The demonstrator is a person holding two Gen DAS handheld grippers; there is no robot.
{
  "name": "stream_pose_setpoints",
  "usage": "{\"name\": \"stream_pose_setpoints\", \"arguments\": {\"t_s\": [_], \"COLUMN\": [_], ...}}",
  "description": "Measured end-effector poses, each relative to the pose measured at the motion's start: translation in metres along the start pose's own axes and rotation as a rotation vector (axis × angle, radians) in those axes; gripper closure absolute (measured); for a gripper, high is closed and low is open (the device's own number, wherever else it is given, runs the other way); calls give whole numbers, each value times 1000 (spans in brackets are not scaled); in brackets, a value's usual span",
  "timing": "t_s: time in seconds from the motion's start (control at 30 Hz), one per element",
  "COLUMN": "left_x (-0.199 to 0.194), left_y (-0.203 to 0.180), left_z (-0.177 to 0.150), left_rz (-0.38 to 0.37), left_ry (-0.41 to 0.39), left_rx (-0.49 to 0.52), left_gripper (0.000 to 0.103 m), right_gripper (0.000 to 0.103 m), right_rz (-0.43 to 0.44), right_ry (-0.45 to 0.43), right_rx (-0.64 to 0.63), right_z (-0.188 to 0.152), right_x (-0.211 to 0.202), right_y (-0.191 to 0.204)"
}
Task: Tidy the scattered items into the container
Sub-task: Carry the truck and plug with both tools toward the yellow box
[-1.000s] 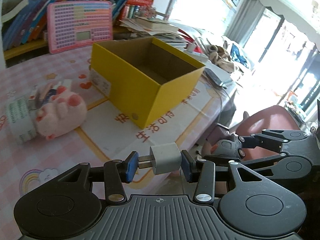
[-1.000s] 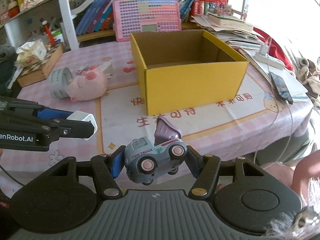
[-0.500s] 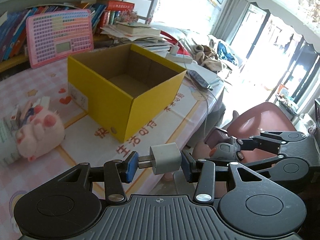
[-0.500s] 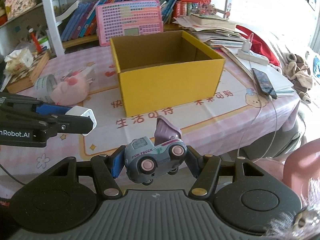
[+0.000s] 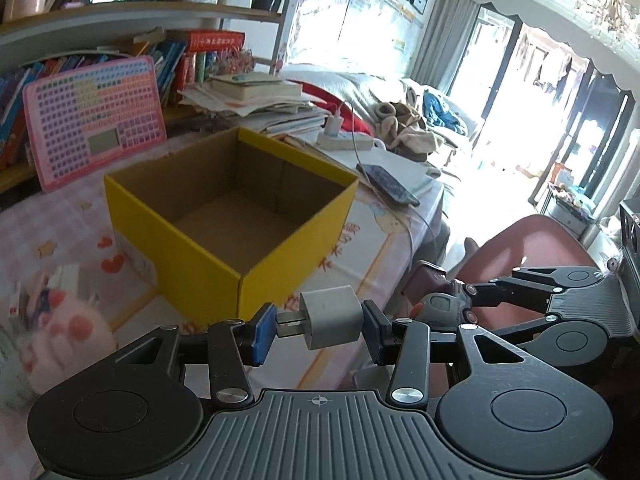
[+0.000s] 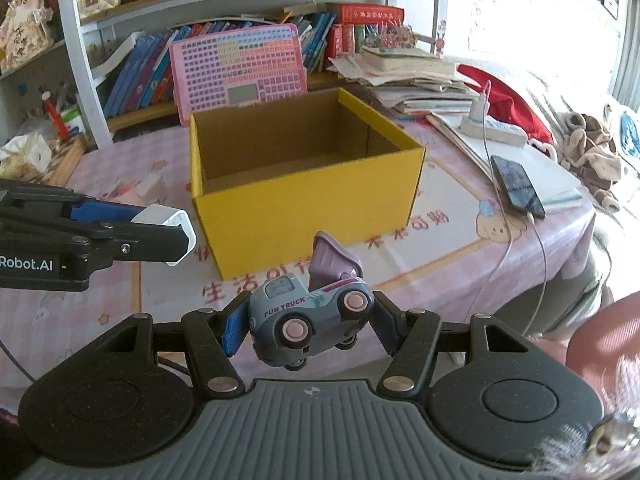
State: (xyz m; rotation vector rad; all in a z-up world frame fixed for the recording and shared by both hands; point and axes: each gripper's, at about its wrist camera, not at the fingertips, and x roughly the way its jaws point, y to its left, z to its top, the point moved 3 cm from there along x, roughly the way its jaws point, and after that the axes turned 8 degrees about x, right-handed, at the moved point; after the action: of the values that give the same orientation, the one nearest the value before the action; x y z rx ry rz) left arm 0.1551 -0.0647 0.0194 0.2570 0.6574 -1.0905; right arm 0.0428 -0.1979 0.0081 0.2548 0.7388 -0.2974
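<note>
An open yellow cardboard box (image 5: pixel 256 256) (image 6: pixel 304 212) stands empty on the pink table. My left gripper (image 5: pixel 318 326) is shut on a white charger plug (image 5: pixel 330 322), held in the air short of the box's near corner; the plug also shows in the right wrist view (image 6: pixel 168 220). My right gripper (image 6: pixel 308 326) is shut on a grey toy truck (image 6: pixel 308 320) with pink wheels, held in front of the box; the truck also shows in the left wrist view (image 5: pixel 438 304). A pink plush pig (image 5: pixel 64 332) lies on the table left of the box.
A pink toy keyboard (image 6: pixel 238 68) leans behind the box against a bookshelf. Stacked books and papers (image 6: pixel 412 80), a power strip (image 6: pixel 492 130) and a phone on a cable (image 6: pixel 516 184) lie to the right. A pink chair (image 5: pixel 532 248) stands off the table edge.
Both grippers have risen and moved toward the box with their objects still held, so the box's inside now shows more fully. The pig has slid toward the left edge of view.
</note>
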Motion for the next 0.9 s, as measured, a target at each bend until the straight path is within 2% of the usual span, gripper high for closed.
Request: {"name": "stream_pose_setpoints", "arguments": {"t_s": [0.5,0.9], "left_x": [24,58], "left_y": [9,36], "left_z": [57,93], "left_rz": [102,264], "left_ry": [-82,-75], "left_rx": [27,-39], "left_gripper": [59,59], "right_gripper": [43,43], "right_rz": [98,226], "right_ry": [-99,-151], "right_rx": [-92,-258], "right_z": [80,140], "right_x": [29,76], "right_y": [-25,-30]}}
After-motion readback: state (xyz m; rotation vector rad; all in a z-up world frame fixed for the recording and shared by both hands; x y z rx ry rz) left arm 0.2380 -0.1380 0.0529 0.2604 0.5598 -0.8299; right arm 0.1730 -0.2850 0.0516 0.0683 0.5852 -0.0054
